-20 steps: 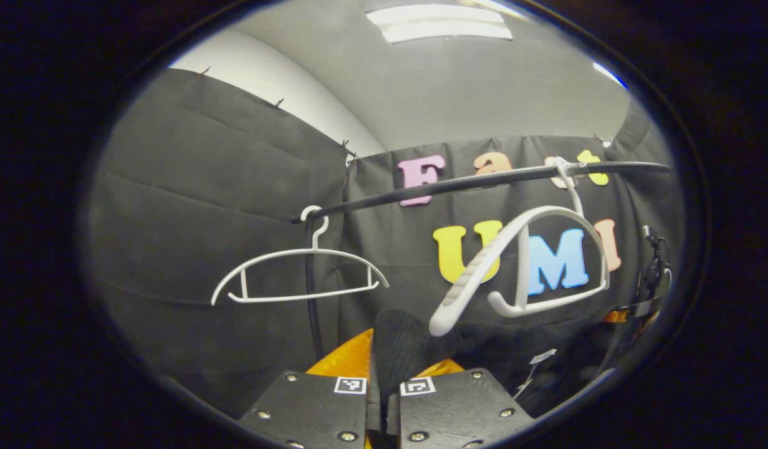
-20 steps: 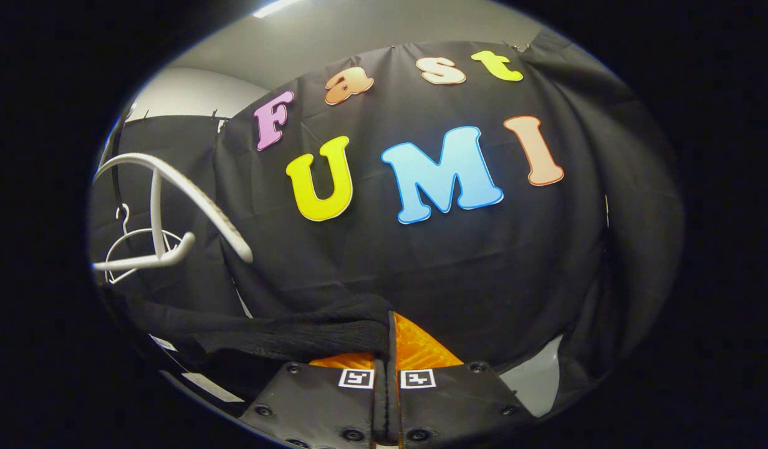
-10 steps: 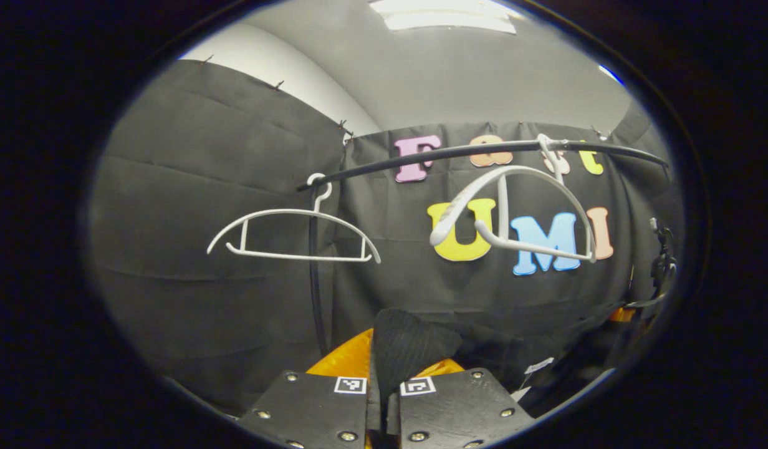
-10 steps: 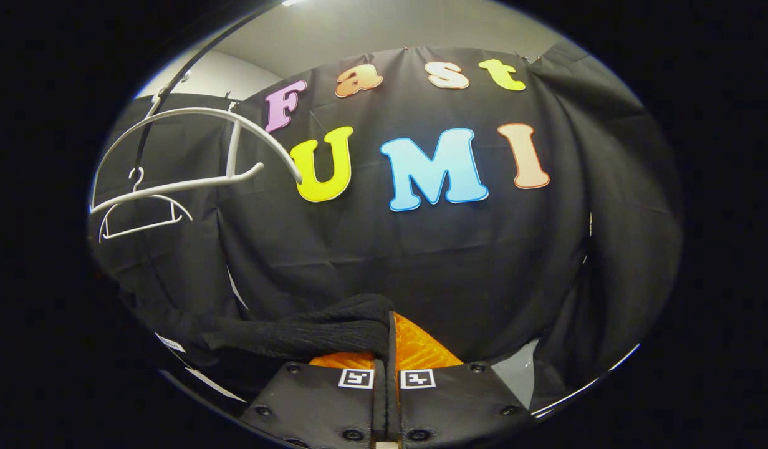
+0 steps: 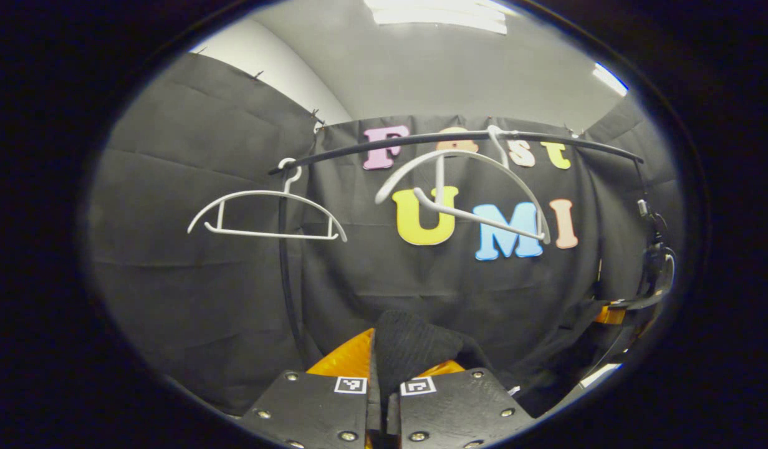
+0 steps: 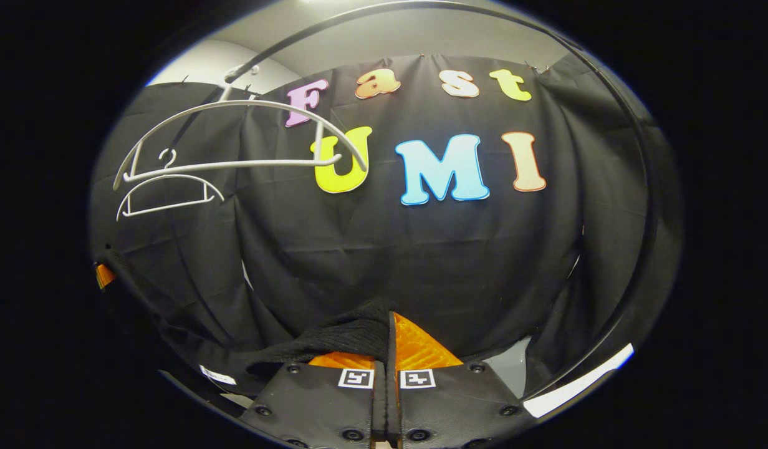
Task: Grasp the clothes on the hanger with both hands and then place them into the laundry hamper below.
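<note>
Hangers (image 5: 462, 187) now sit higher: my left tongs (image 5: 384, 399) and right tongs (image 6: 387, 399), both clamped on the black knit garment (image 5: 415, 346), have dropped toward the hamper.

A black rail (image 5: 421, 138) runs across the booth, carrying two bare white hangers: one hanger (image 5: 265, 212) level, the nearer hanger (image 5: 465, 187) tilted.

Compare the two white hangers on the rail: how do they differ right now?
The near hanger hangs tilted and turned, while the far hanger hangs level. The near hanger looks thicker and larger; the far hanger looks thin and smaller. Both are white, bare, and hooked on the same black rail.
</note>
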A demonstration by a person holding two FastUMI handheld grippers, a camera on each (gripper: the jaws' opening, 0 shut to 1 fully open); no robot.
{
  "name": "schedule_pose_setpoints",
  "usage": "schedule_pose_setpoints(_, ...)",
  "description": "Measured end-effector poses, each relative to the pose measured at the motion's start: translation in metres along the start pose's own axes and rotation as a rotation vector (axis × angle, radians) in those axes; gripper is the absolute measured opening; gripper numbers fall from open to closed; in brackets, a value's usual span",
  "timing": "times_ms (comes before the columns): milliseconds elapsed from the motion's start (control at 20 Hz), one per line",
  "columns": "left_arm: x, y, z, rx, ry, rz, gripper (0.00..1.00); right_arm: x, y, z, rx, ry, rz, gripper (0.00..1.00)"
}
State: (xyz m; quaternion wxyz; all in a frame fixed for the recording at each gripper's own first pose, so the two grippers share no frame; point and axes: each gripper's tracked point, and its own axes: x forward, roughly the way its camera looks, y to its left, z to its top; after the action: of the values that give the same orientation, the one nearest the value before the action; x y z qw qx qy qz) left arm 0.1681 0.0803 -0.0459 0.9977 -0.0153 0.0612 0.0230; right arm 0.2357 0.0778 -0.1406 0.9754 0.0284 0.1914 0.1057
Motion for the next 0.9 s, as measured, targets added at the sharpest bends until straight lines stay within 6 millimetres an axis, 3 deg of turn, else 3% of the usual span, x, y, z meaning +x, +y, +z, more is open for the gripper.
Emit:
schedule_pose_setpoints(200, 0.013, -0.028, -0.012, -0.007, 0.015, -0.084, 0.05, -0.021, 0.024, -0.016, -0.016, 0.011, 0.022, 0.01)
schedule_pose_setpoints(400, 0.003, -0.054, -0.024, -0.02, 0.029, -0.152, 0.05, -0.039, 0.048, -0.034, -0.036, 0.022, 0.045, 0.01)
schedule_pose_setpoints(550, -0.015, -0.073, -0.045, -0.051, 0.05, -0.194, 0.05, -0.049, 0.066, -0.053, -0.036, 0.034, 0.067, 0.01)
schedule_pose_setpoints(750, -0.014, -0.094, -0.08, -0.073, 0.107, -0.223, 0.05, -0.057, 0.085, -0.084, -0.044, 0.069, 0.088, 0.0)
schedule_pose_setpoints(900, -0.014, -0.097, -0.111, -0.078, 0.155, -0.231, 0.05, -0.056, 0.092, -0.112, -0.04, 0.107, 0.093, 0.0)
